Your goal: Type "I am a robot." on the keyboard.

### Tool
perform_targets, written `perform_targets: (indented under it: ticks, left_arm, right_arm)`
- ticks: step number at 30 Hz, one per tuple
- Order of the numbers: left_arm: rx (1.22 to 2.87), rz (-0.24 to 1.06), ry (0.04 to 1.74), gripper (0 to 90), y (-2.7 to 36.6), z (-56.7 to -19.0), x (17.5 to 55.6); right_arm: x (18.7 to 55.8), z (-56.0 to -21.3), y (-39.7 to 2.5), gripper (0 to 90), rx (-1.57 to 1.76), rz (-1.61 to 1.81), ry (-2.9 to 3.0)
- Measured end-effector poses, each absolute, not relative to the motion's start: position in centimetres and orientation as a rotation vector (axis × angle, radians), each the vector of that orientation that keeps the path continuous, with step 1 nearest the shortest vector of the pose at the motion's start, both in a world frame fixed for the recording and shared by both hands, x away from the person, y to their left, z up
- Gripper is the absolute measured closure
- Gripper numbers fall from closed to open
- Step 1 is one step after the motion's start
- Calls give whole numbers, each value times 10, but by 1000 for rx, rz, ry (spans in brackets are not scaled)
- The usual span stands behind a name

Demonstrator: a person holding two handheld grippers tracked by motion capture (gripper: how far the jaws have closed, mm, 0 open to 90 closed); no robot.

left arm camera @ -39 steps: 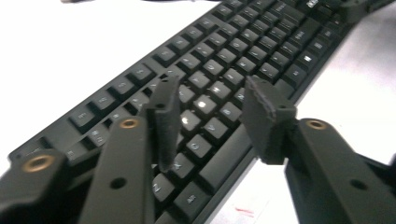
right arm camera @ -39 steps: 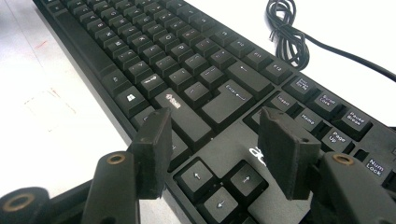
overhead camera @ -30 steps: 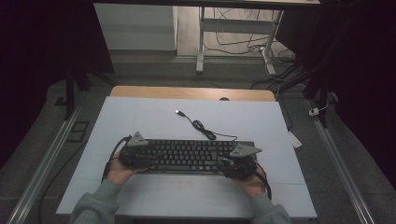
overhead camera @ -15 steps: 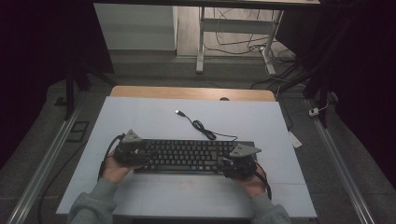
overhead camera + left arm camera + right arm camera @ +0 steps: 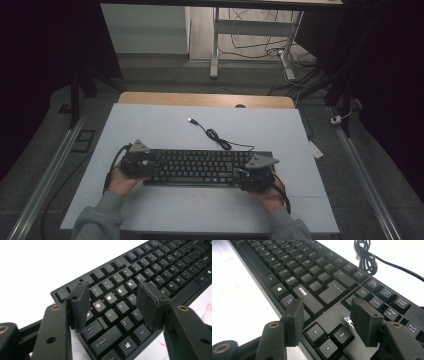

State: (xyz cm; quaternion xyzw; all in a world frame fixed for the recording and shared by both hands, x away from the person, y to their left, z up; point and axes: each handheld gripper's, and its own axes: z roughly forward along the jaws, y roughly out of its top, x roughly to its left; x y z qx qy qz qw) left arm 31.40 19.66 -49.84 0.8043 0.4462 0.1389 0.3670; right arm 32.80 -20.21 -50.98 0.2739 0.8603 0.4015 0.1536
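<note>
White sheeting covers the bench [image 5: 165,125], which stands in a dim room with a grey floor and a tangle of cables around a metal frame leg beyond its far edge. On it lies a black keyboard [image 5: 202,166], its long side running between the two hands, with the left gripper [image 5: 136,161] at one end and the right gripper [image 5: 256,175] at the other. From the left gripper view, that gripper [image 5: 112,302] hangs released over the keyboard's [image 5: 150,272] end, jaws spread wide apart, with the Q, W, A, S and Z keys showing in the gap between them and the Caps Lock and Shift keys just below its left jaw; whether the pads touch the keys cannot be told. From the right gripper view, the right gripper [image 5: 327,320] is likewise released, its jaws parted over the arrow keys, with the Enter key ahead of it and the Insert, Home and Page Up keys just beyond its right jaw. Ahead of the right gripper, off the keyboard's [image 5: 294,262] far edge, the keyboard cable [image 5: 364,257] lies in a small coil on the bench; seen from above, the cable [image 5: 217,137] trails on to its USB plug [image 5: 191,120], well away from both grippers.
</note>
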Motion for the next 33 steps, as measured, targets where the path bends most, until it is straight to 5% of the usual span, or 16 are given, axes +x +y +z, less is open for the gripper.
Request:
perform_targets:
  ticks: [9,22,33]
  left_arm:
    - [2092,340,1155,535,198,-506,315]
    - [2155,322,1136,877,195,-513,316]
    - [2167,351,1130,885,190,-517,317]
  right_arm:
    - [328,-510,-202,447,784,1146,2468]
    - [328,-511,-201,448,773,1126,2471]
    - [328,-512,-200,447,774,1116,2474]
